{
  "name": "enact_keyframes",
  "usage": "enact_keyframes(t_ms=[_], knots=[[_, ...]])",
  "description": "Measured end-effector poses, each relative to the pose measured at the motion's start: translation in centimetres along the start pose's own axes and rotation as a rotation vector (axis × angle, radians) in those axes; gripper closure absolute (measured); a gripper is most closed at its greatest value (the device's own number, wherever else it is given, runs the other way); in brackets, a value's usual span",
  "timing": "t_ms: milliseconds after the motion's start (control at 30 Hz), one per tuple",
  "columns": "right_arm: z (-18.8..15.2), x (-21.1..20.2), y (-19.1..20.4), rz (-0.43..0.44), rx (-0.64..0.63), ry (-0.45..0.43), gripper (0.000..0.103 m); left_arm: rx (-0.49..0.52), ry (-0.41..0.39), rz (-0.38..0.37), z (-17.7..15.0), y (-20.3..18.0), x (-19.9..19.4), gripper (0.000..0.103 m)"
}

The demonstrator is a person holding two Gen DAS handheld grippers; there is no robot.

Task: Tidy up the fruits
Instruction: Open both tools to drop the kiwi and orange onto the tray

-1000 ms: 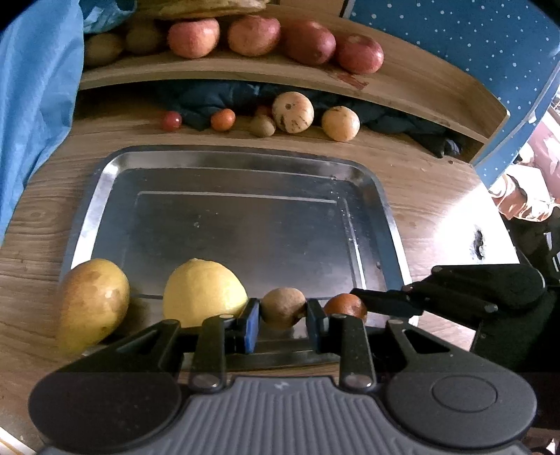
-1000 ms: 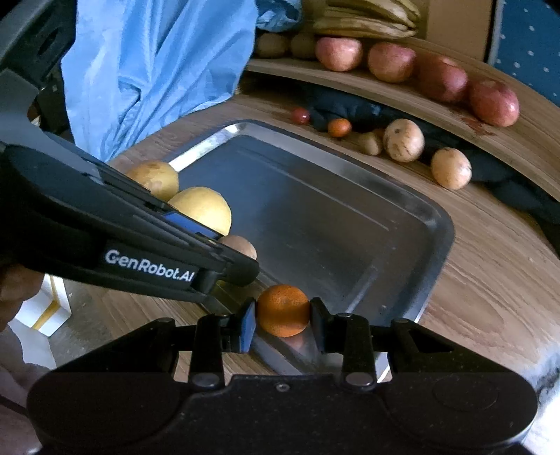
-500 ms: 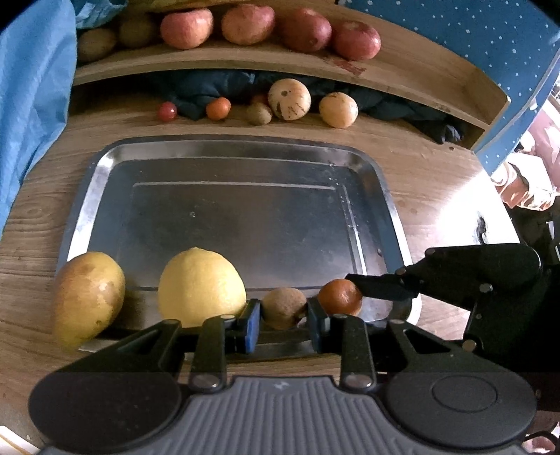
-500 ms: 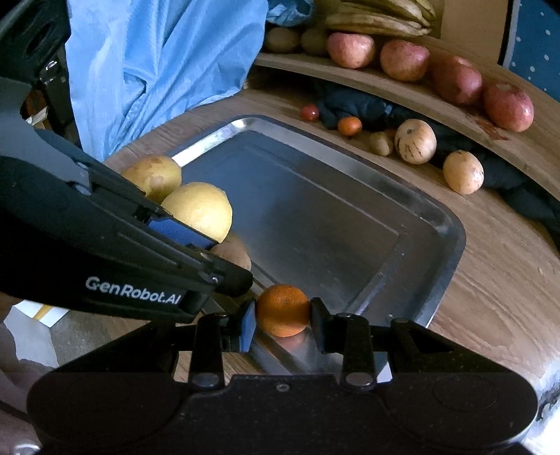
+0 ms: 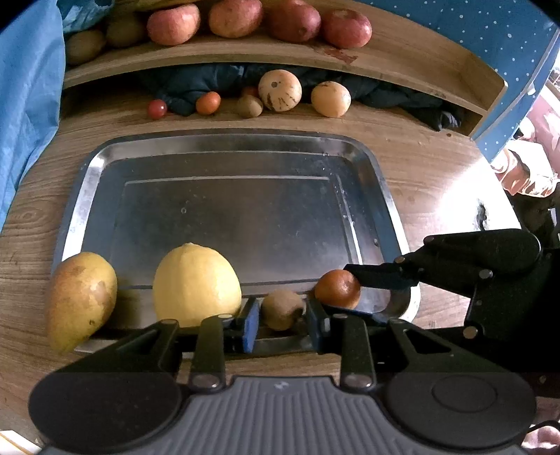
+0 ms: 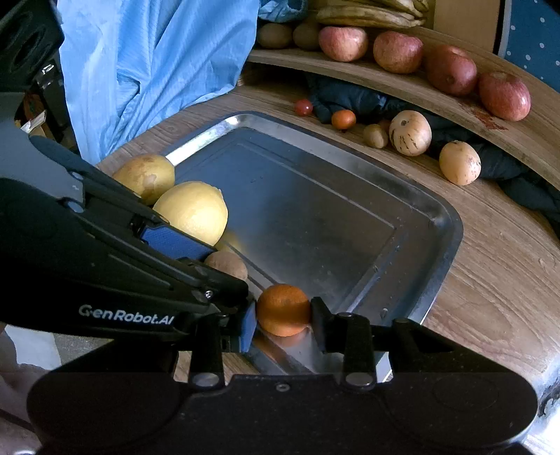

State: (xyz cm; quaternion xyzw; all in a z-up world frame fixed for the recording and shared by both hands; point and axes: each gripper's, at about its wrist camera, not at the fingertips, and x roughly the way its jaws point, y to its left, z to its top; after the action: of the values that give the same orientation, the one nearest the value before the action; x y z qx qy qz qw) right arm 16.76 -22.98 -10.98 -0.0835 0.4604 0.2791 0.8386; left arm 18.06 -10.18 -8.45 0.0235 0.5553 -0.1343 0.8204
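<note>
A metal tray (image 5: 224,157) lies on the wooden table. Along its near edge stand a pear (image 5: 80,297), a lemon (image 5: 196,283), a brown kiwi (image 5: 281,308) and a small orange (image 5: 337,288). My left gripper (image 5: 282,315) is shut on the kiwi, low over the tray's near rim. My right gripper (image 6: 282,315) is shut on the orange (image 6: 282,309) over the tray's near corner (image 6: 444,245). In the right wrist view the kiwi (image 6: 225,264), lemon (image 6: 192,211) and pear (image 6: 145,175) show behind the left gripper's body.
Beyond the tray lie a cherry tomato (image 5: 156,108), a small orange fruit (image 5: 208,102), a kiwi (image 5: 249,105) and two pale round fruits (image 5: 280,90) against a dark cloth. A raised wooden shelf (image 5: 402,59) holds apples (image 5: 173,24). Blue cloth (image 6: 140,59) hangs at left.
Both grippers have drawn back slightly toward the tray's near edge, each still holding its fruit. The fruits beside them have not moved.
</note>
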Motion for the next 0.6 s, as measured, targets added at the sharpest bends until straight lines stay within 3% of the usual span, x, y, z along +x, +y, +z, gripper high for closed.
enact_keyframes(t_ms=[233,467,600], knots=[[-0.3,-0.4,-0.4,-0.004,0.006,-0.003,0.061,-0.006,-0.005,-0.003,-0.2,0.2,-0.1,0.060],[-0.3,-0.8,-0.9,-0.008,0.009,-0.001,0.053,-0.008,0.016,-0.023,0.1,0.4,-0.5,0.041],[-0.7,-1.7,-1.7,-0.011,0.008,0.002,0.042,0.011,0.035,-0.048,0.1,0.5,-0.9,0.027]])
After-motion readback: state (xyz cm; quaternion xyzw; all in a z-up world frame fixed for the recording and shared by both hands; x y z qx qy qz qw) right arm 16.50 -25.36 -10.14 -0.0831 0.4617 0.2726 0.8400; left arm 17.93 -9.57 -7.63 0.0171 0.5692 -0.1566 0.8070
